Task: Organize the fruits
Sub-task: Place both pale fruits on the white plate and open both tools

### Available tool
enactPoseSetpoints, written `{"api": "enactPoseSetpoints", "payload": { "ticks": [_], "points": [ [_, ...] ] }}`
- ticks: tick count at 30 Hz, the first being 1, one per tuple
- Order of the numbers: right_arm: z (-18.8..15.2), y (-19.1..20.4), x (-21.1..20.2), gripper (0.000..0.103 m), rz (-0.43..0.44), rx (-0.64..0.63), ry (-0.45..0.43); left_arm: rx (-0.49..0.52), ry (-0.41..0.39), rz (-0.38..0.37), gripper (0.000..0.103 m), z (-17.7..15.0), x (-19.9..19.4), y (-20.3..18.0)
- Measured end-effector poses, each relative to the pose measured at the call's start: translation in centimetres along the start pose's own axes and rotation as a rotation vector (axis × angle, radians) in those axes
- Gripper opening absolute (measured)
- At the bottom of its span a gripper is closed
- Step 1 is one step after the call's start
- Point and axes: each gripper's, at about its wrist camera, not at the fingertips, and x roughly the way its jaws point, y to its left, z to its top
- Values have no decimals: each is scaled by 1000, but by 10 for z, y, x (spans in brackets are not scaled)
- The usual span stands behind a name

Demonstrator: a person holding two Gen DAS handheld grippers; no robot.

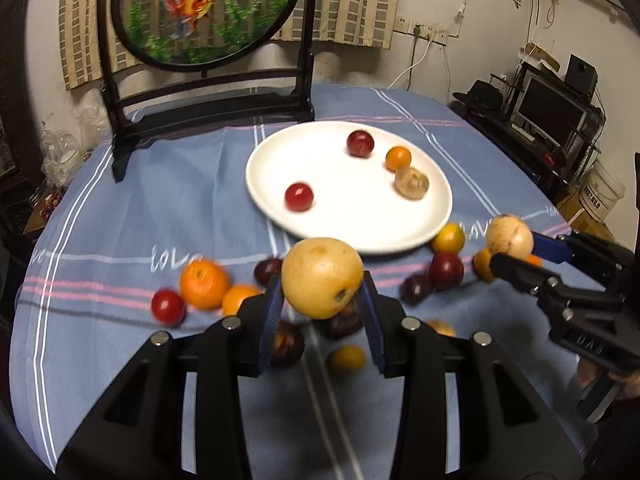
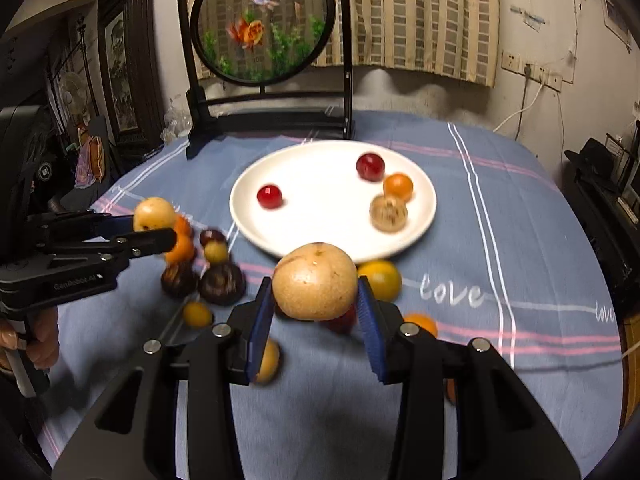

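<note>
A round desk (image 1: 120, 200) under a blue striped cloth stands before a curtained wall and a black-framed goldfish screen (image 1: 206, 12). Above its near edge each hand-held tool carries one fruit: the left tool (image 1: 322, 308) has its blue pads pressed on a round tan pear-like fruit (image 1: 322, 276), and the right tool (image 2: 316, 304) is clamped the same way on a second tan fruit (image 2: 314, 286), both clear of the cloth. The wide white plate (image 1: 320, 216) lies straight ahead of both tools, just beyond the fruit each holds; neither looks clearly nearer, so either could likely deliver first. On the plate: two red fruits, one small orange one and one pale brown one, four in all. Roughly a dozen red, orange, yellow and dark purple fruits lie loose on the cloth; blur prevents an exact count.
</note>
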Motion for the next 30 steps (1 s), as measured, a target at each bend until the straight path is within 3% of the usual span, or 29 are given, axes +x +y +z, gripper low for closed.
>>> {"api": "enactPoseSetpoints", "payload": {
  "ticks": [6,15,25,26,29,30],
  "points": [
    [23,1,30,41,6,6,1,7,19,7,39,30,31,-9],
    [40,-1,94,41,-21,-7,113,-26,130,15,39,61,102,-7],
    [64,-10,137,42,-62,18,152,-106,121,95,39,95,138,17],
    [65,-11,139,42,-71,20,157,-112,122,108,41,97,141,20],
    [64,-8,144,43,-156,-5,166,-123,116,150,62,101,147,25],
    [64,-7,143,43,-160,-12,162,-117,106,155,63,101,144,25]
  ]
}}
